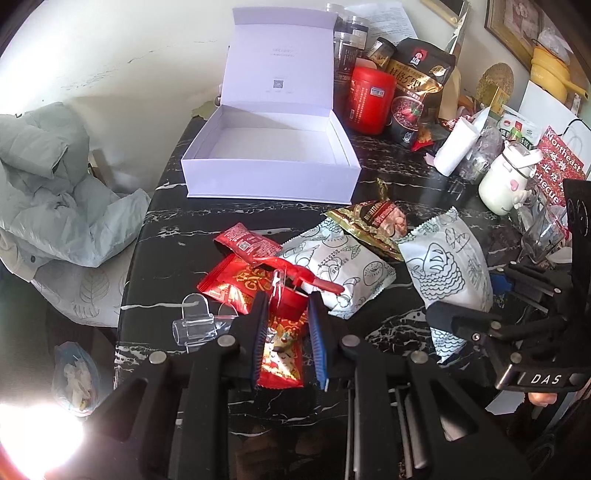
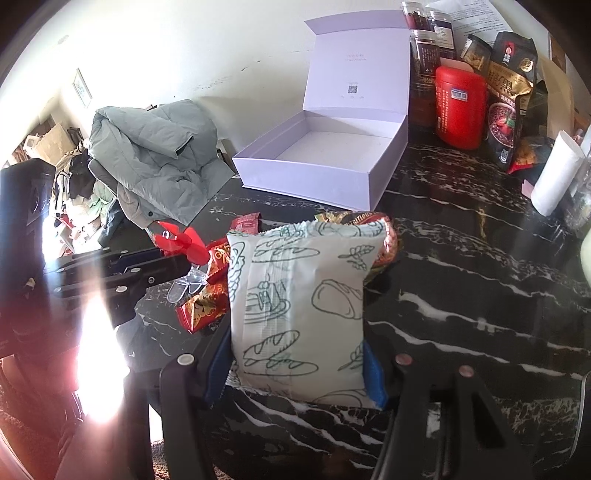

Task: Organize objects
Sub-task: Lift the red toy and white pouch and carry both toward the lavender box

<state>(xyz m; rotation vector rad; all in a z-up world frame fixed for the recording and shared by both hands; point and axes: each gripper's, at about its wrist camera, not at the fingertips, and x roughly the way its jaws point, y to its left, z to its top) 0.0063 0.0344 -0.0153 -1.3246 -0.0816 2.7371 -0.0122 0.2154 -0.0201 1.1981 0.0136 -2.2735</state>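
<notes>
Right wrist view: both grippers hold items above the black marble table (image 2: 461, 258); an open lavender box (image 2: 332, 162) stands behind.
Right gripper (image 2: 299, 365) clamps the bread-print pouch (image 2: 299, 302), long axis upright, pointing toward the box; left gripper (image 1: 286, 314), closed, pinches a red clip (image 1: 291, 291), handle slanting right.

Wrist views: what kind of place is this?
Probably a lived-in home, at a dining or side table: black marble-look tabletop crowded with snack packets and food tins, a grey puffer jacket dumped beside it, framed pictures on the wall.
</notes>
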